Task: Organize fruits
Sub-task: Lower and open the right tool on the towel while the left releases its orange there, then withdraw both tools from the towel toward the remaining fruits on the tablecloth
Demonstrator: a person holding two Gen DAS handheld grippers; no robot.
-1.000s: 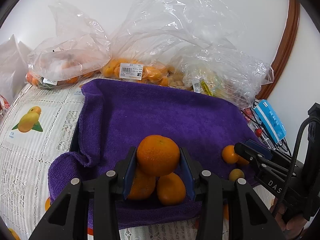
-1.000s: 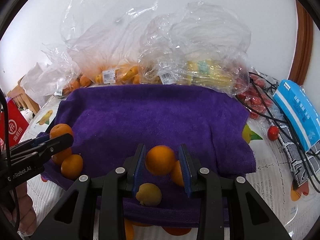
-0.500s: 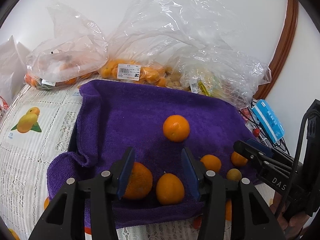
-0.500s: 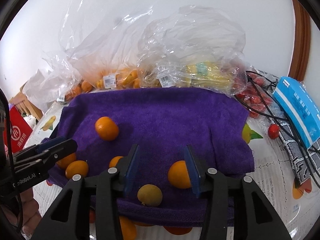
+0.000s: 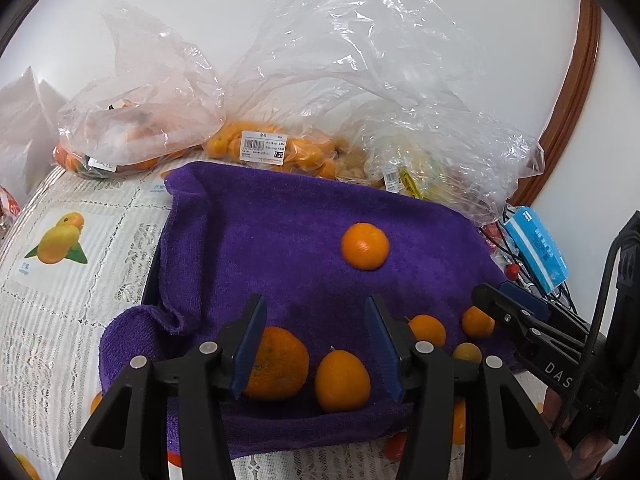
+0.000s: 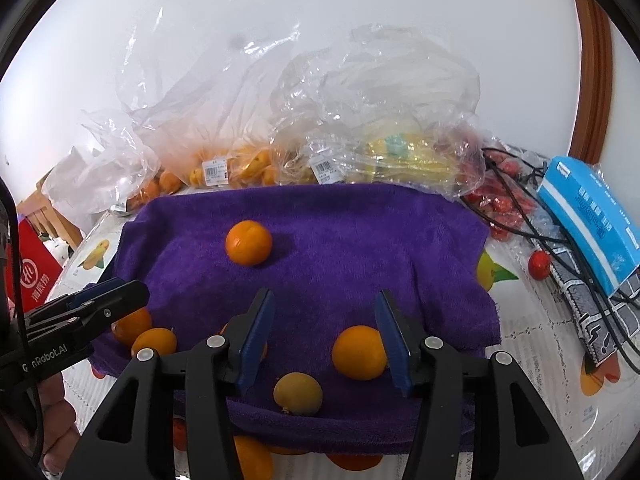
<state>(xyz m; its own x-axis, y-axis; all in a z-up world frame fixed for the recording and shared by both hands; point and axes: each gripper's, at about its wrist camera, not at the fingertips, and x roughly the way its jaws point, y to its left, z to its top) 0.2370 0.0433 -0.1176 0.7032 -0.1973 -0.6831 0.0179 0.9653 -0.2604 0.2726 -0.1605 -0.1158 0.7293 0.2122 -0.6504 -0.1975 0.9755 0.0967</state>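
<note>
Both the left gripper (image 5: 316, 338) and right gripper (image 6: 326, 334) have just been opening, empty, above the purple towel (image 5: 280, 232); one orange (image 5: 364, 246) lies mid-towel.

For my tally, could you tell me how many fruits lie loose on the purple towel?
6 on the towel: a lone orange mid-towel; a big orange and an oval orange at the near edge; two small oranges and a yellowish fruit at the right. Others may hide beneath.

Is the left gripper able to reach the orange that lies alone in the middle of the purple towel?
Probably yes. The left gripper is open and empty, its jaws having just opened, and the lone orange lies ahead of it on bare purple towel with nothing between them.
</note>
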